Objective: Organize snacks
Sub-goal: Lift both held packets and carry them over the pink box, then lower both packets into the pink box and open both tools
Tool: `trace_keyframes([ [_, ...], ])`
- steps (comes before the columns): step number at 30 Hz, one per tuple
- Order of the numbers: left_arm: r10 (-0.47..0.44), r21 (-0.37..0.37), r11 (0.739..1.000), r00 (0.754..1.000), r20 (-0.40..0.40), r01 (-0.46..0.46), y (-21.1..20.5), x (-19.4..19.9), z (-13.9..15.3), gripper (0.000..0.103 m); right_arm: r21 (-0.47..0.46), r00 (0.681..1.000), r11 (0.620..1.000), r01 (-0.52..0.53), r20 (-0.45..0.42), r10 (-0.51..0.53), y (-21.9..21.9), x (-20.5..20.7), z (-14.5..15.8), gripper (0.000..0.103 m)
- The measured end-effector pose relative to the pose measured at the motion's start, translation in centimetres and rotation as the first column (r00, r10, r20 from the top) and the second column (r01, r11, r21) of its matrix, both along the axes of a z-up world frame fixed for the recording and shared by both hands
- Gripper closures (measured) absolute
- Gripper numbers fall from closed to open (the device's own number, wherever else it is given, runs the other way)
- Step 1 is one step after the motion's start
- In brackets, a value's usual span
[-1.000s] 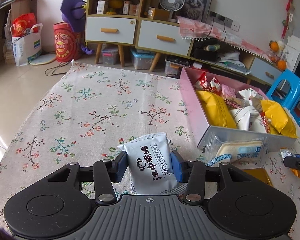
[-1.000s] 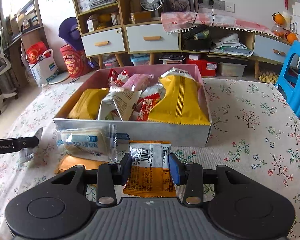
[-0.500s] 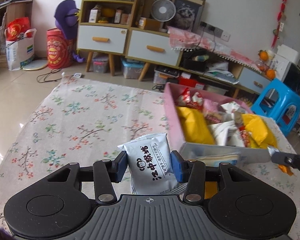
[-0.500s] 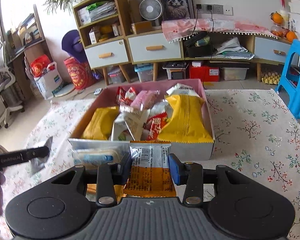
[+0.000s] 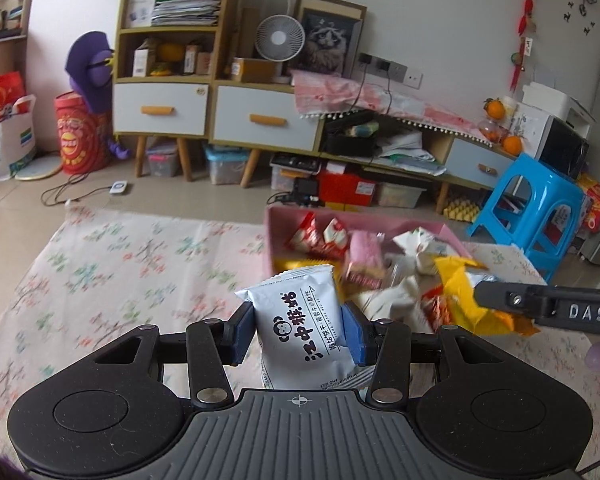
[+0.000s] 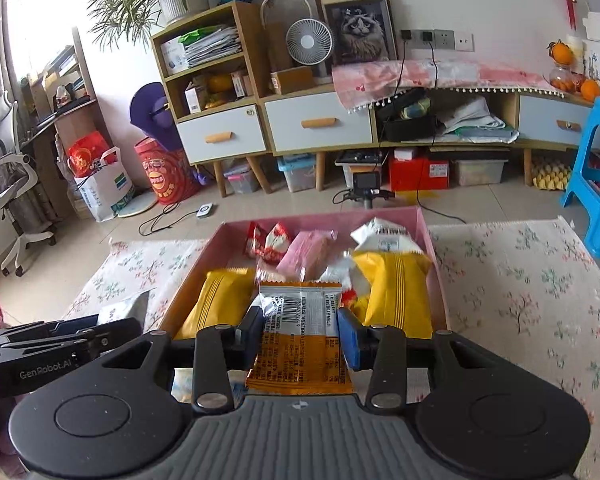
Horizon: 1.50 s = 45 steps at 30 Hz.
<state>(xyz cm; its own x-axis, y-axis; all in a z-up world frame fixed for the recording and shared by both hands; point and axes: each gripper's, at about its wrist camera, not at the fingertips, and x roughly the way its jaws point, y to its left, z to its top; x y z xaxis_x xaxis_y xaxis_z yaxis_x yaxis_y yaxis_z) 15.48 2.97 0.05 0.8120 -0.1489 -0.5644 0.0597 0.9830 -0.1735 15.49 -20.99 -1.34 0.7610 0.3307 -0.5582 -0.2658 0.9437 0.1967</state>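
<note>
My left gripper (image 5: 298,334) is shut on a white snack packet (image 5: 300,328) with black Chinese lettering, held upright above the floral tablecloth just left of the pink box (image 5: 269,236). My right gripper (image 6: 299,336) is shut on an orange snack packet (image 6: 300,344) with a silver barcode top, held above the near end of the pink box (image 6: 434,248). Inside the box lie yellow bags (image 6: 396,292), red and white packets (image 6: 270,242) and a pink packet (image 6: 306,252). The right gripper's finger (image 5: 540,306) shows at the right of the left wrist view; the left gripper's body (image 6: 52,344) shows at the left of the right wrist view.
A floral cloth (image 5: 112,276) covers the table. Beyond it stand a wooden cabinet with drawers (image 5: 204,112), a small fan (image 5: 280,38), a blue plastic stool (image 5: 536,212) at the right, and a red drum (image 5: 76,138) and bags on the floor at the left.
Both grippers have risen with their packets and moved toward the pink box. The left gripper has swung right, so the box now lies right ahead of it. The grips are unchanged.
</note>
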Motion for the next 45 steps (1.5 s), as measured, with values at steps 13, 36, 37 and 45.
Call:
trace_keyframes([
  [13,-0.034,0.08,0.996,0.999,0.028,0.032,-3.3,7.1,-0.5,0.059,-0.032,0.999,0.999,0.034,0.01,-0.034,0.0,4.1,-0.3,0.072],
  [36,-0.082,0.164,0.984,0.994,0.077,0.068,-5.2,7.8,-0.5,0.034,-0.063,0.998,0.997,0.053,0.037,-0.051,-0.6,4.7,-0.5,0.052],
  [37,-0.082,0.163,0.984,0.994,0.077,0.069,-5.2,7.8,-0.5,0.033,-0.064,0.998,0.996,0.055,0.038,-0.053,-0.6,4.6,-0.4,0.052],
  [45,-0.093,0.154,0.985,0.992,0.085,0.079,-4.9,5.8,0.5,0.026,-0.071,0.997,0.996,0.057,0.054,-0.053,-1.1,3.2,0.6,0.046],
])
